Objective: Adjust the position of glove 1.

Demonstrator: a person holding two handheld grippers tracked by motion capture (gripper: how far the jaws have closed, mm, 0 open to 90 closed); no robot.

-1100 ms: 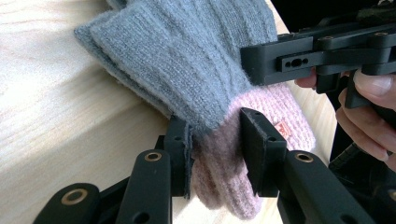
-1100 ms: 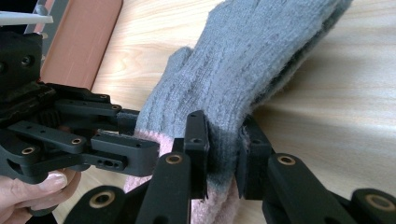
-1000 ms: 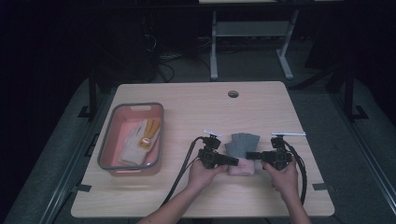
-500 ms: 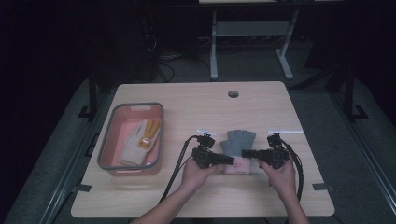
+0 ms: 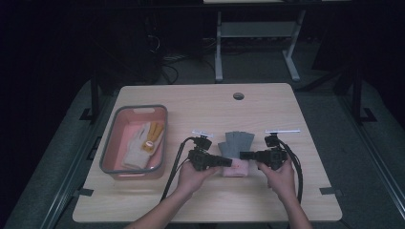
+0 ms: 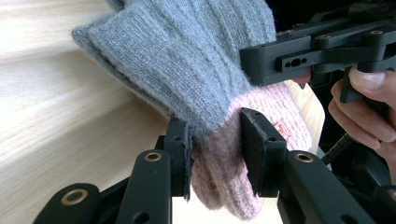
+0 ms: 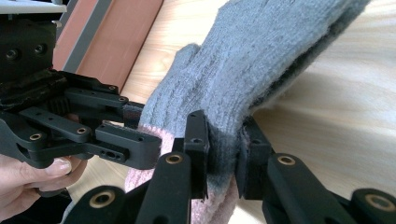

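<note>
While each gripper [image 5: 228, 161] [image 5: 244, 155] pinches the grey-pink glove [image 5: 235, 143], the bin [image 5: 109, 149] (pink) holds white gloves [image 5: 142, 143].

The table [image 5: 200, 98] had lots of bare wood at the back, all the way to the small round hole [image 5: 238, 96] near the far edge. A hand could slide freely there. On the left side, the pink bin [image 5: 115, 143] with tall walls stood in the way, with a white and yellow glove [image 5: 143, 143] lying inside it. The strip between the bin and the left gripper [image 5: 228, 162] was narrow. In the middle, the grey and pink glove [image 5: 236, 145] blocked the gap between both grippers. The right gripper [image 5: 243, 155] had open table to its right and in front.
</note>
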